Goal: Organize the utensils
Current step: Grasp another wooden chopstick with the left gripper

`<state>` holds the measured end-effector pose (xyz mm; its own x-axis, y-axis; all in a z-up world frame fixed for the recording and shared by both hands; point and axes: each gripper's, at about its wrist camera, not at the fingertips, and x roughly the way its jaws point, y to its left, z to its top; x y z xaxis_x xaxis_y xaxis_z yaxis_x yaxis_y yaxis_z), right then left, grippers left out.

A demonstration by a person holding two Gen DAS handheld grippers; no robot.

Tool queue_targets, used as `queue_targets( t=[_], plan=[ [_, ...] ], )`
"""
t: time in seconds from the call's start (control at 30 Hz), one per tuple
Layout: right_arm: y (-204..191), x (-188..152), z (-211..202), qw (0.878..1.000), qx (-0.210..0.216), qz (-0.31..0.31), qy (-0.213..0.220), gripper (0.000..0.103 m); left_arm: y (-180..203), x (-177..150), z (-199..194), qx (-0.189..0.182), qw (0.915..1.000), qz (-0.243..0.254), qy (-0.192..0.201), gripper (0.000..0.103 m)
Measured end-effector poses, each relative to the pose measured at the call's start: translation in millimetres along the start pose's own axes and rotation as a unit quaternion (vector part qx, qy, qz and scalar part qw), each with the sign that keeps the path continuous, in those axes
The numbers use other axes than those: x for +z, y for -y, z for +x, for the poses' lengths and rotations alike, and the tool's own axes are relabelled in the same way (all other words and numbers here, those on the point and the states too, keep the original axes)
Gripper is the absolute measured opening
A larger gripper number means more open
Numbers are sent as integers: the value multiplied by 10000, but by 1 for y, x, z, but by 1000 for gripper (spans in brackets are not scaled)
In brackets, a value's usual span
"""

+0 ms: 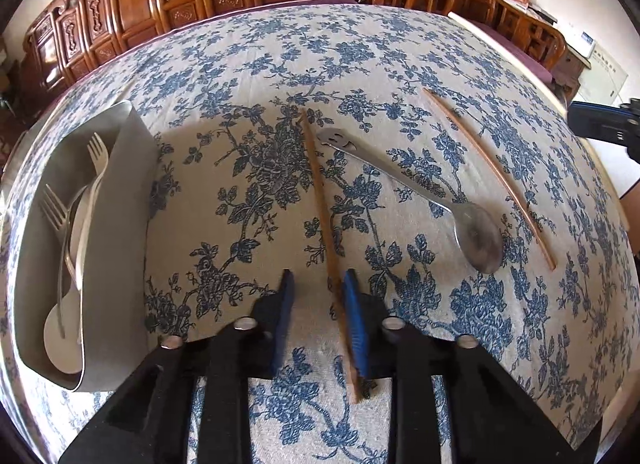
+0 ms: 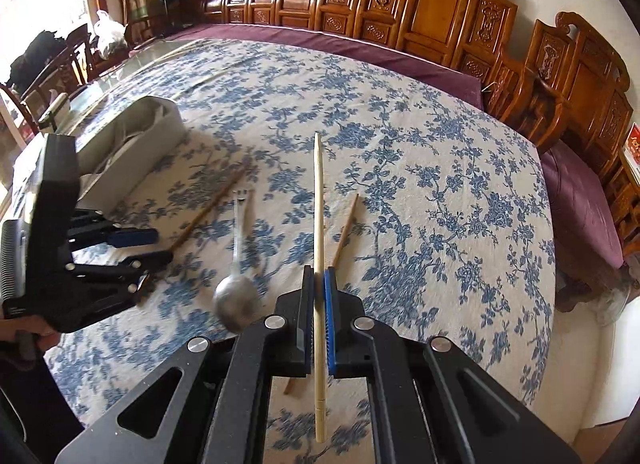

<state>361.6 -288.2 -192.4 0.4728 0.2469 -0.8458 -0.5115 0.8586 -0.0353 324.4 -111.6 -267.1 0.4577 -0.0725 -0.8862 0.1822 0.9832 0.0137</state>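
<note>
My left gripper (image 1: 320, 304) points down at the floral tablecloth. A brown chopstick (image 1: 320, 199) lies between its jaws against the right blue pad (image 1: 356, 316); the left pad stands apart from it, so the gripper is open. In the right wrist view the left gripper (image 2: 144, 250) is at the near end of that chopstick (image 2: 208, 207). My right gripper (image 2: 319, 288) is shut on a pale chopstick (image 2: 318, 203), held above the cloth. A metal spoon (image 1: 480, 240) and a second brown chopstick (image 1: 492, 175) lie flat on the table.
A grey tray (image 1: 120, 191) with forks and spoons inside stands at the table's left. The spoon (image 2: 236, 300) lies between the two brown chopsticks, the second one (image 2: 346, 229) partly under my right gripper. Carved wooden chairs (image 2: 440, 3) line the far edge.
</note>
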Motion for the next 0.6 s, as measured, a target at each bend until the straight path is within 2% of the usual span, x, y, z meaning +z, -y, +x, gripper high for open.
queue_targets(
  t=[0.03, 0.07, 0.27, 0.6],
  plan=[
    [-3, 0, -3, 10000, -4, -4, 8, 6, -1, -2, -1, -3, 10000, 4, -6, 7],
    [-6, 0, -7, 10000, 1, 4, 22, 6, -2, -3, -2, 1, 10000, 10, -27, 5],
    [-20, -1, -26, 9998, 73, 167, 119, 6, -15, -10, -10, -58, 9999, 26, -161, 4],
    [-43, 6, -44, 9992, 146, 375, 82, 6, -35, -11, -57, -269, 9992, 295, 10, 4]
  ],
)
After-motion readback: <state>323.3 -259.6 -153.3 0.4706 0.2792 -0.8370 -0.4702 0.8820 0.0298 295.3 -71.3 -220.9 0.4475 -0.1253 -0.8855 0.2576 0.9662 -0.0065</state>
